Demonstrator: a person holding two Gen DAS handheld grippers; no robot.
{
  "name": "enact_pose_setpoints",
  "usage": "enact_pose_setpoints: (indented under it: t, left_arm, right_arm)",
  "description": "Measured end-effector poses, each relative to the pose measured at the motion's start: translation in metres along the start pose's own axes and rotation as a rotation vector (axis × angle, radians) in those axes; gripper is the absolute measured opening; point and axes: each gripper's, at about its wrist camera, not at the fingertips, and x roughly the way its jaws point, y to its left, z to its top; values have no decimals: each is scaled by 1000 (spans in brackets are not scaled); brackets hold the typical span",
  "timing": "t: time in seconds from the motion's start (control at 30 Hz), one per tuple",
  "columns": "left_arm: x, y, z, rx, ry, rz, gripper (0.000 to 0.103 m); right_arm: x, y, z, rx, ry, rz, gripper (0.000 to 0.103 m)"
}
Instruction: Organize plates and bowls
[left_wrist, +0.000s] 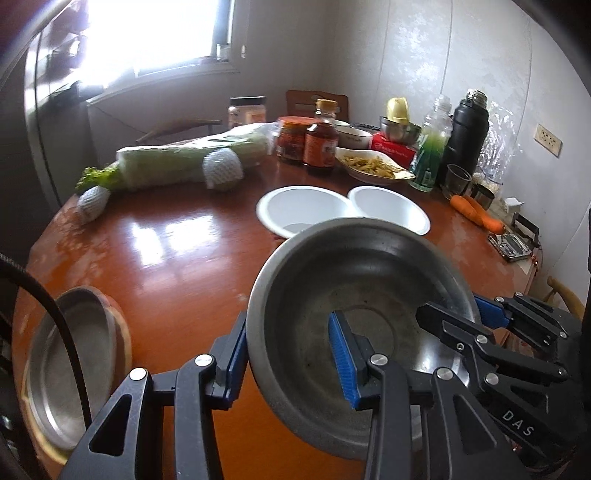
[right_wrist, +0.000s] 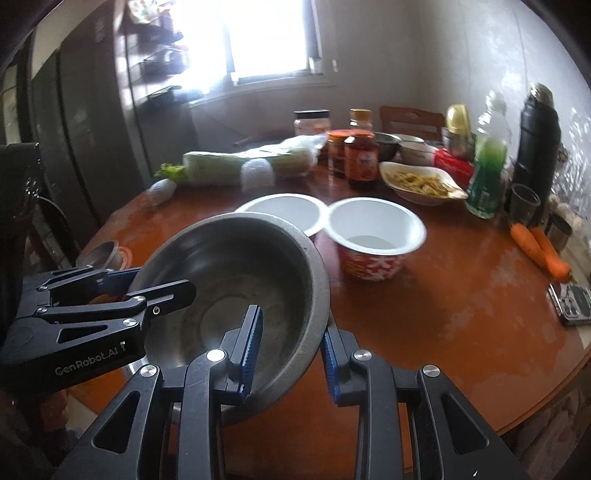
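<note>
A large steel bowl (left_wrist: 354, 295) (right_wrist: 240, 269) is held above the red-brown round table (left_wrist: 177, 258) by both grippers. My left gripper (left_wrist: 291, 363) straddles its left rim, one blue pad inside and one outside. My right gripper (right_wrist: 291, 350) straddles its right rim the same way, and shows at the right in the left wrist view (left_wrist: 491, 314). Two white bowls (left_wrist: 299, 206) (left_wrist: 391, 206) stand side by side behind it; the right one (right_wrist: 373, 229) has a red patterned outside. A steel plate (left_wrist: 70, 365) lies at the table's left edge.
The back of the table holds wrapped celery (left_wrist: 184, 158), sauce jars (left_wrist: 321, 144), a dish of food (left_wrist: 373, 166), a green bottle (left_wrist: 432, 151), a black flask (left_wrist: 467, 136), a glass (left_wrist: 458, 181) and carrots (left_wrist: 476, 214). A phone (right_wrist: 574, 306) lies at the right edge.
</note>
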Motion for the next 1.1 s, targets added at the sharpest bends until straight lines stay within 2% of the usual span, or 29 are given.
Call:
enact_pose_setpoints:
  t: [0.37, 0.8, 1.1]
  left_arm:
    - [-8, 17, -25, -27, 31, 35, 42]
    - [9, 6, -29, -8, 56, 56, 42]
    - [21, 4, -28, -16, 60, 44, 42]
  right_arm:
    - [-1, 31, -12, -52, 39, 49, 32]
    - [7, 20, -24, -19, 76, 54, 33]
    - [14, 10, -26, 16, 78, 52, 33]
